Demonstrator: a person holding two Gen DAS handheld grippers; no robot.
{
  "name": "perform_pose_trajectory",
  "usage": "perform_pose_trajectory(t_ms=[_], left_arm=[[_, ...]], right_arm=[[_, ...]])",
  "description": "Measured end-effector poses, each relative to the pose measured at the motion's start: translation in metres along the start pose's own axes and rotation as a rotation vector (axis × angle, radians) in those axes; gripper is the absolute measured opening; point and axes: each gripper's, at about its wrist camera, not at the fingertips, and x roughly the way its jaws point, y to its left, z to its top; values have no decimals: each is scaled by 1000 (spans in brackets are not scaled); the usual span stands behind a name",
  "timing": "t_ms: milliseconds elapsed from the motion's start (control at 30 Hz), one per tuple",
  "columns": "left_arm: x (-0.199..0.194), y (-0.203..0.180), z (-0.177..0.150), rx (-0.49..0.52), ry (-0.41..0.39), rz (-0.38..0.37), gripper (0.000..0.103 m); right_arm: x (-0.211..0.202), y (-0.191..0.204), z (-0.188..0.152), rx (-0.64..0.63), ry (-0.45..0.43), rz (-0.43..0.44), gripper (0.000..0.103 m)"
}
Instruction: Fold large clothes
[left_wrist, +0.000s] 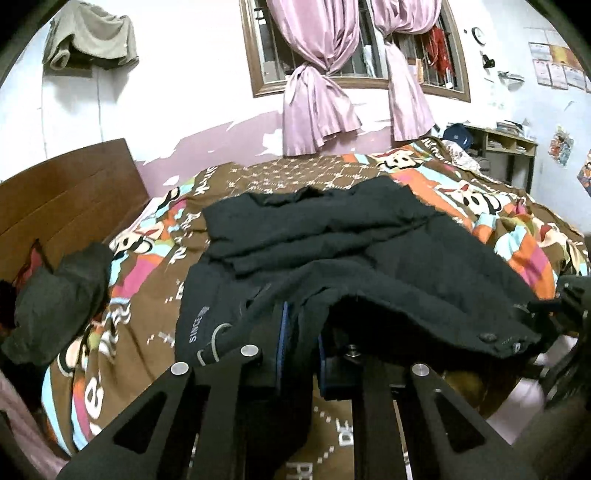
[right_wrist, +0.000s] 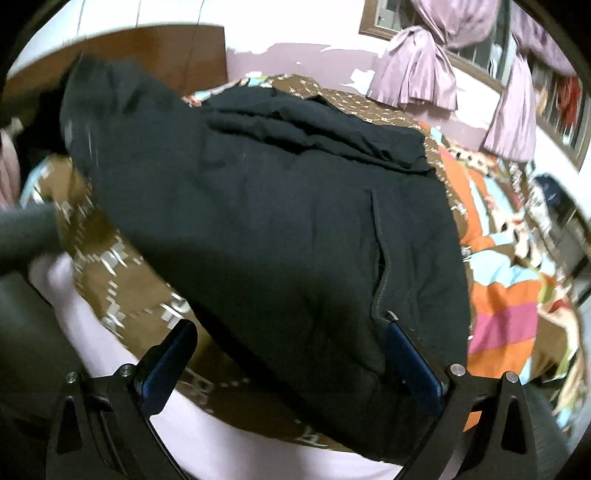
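- Where the brown cartoon-print bedspread covers the bed, a black jacket lies across its middle, its long axis running from the near edge of the bed away toward the window wall, with the collar end farthest off.
- At the far left of the left wrist view, a wooden headboard stands against the wall, and a crumpled dark garment lies beside it, well apart from the jacket.
- Bare bedspread shows between that garment and the jacket's left edge.
- The left gripper has its jaws closed on the jacket's near hem, a fold of black cloth pinched between the blue pads and lifted off the bed.
- A sagging flap with a snap button hangs to the right of that grip.
- In the right wrist view, the right gripper has its jaws spread wide, one finger on each side of the jacket's near edge beside the zipper; the pads do not press on the cloth.
- To the right of the jacket, striped bedspread lies uncovered up to the pink curtains.
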Motion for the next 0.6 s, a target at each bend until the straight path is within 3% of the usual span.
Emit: perform_pose_trajectory(t_ms=[100,167,267,333,400,467,600], left_arm=[[3,0,12,5,-14,-14,11],[3,2,13,4,-27,-15,11],[4,6,12,-15,-32,-20,11],[4,7,7,-21,-28,-18,11],[5,9,1,-26,-15,-20,11],[4,9,-5,-31,-7,-18,11],[0,17,-16,-81,12,-24,11]], right_arm=[[7,4,0,-38,2,-65,101],[9,5,0,-68,-15,-161,100],[4,0,3,-81,-59,-248,75],[0,-8,9,-48,-85,-228,60],[-8,-19,16,19,-126,-162,35],[-16,-27,24,77,-169,-101,22],[-31,-37,39,145,-242,-45,16]])
